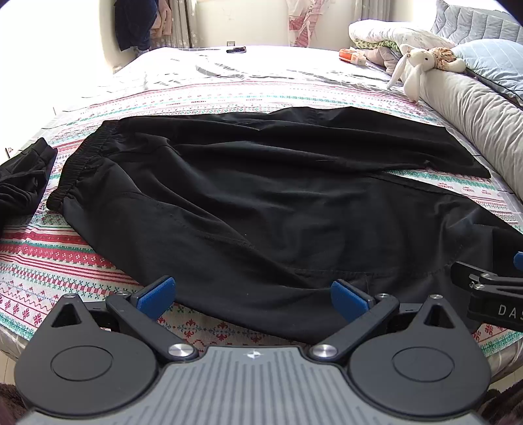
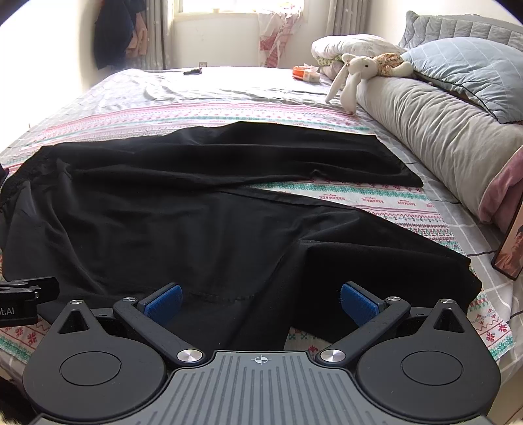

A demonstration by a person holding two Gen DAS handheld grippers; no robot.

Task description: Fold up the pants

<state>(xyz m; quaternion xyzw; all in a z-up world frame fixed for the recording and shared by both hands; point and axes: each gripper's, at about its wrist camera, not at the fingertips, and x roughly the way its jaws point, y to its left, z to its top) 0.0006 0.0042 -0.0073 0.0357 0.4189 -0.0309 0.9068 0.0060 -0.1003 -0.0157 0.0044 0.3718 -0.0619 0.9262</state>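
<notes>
Pants (image 1: 261, 202): one black pair is counted.
Other dark garments (image 1: 23, 176): one is counted, at the bed's left edge.
Grippers: two, left gripper (image 1: 253, 299) and right gripper (image 2: 261, 300).
Plush rabbits (image 1: 415, 65): one.
Pillows: two, one grey (image 2: 434, 130) and one blue (image 2: 474, 72).
Orange packets (image 1: 349, 56): one.

Bedroom, daylit. Bright window (image 2: 242, 5) in far wall, curtains (image 2: 346, 11) beside. Wide bed with striped patterned sheet (image 2: 376, 196); grey padded headboard (image 2: 457, 29) at right. Long grey bolster (image 2: 434, 130), blue-grey pillow (image 2: 470, 65), folded quilts (image 2: 346, 45) near head end. Clothes hanging (image 2: 114, 36) at far left.
</notes>
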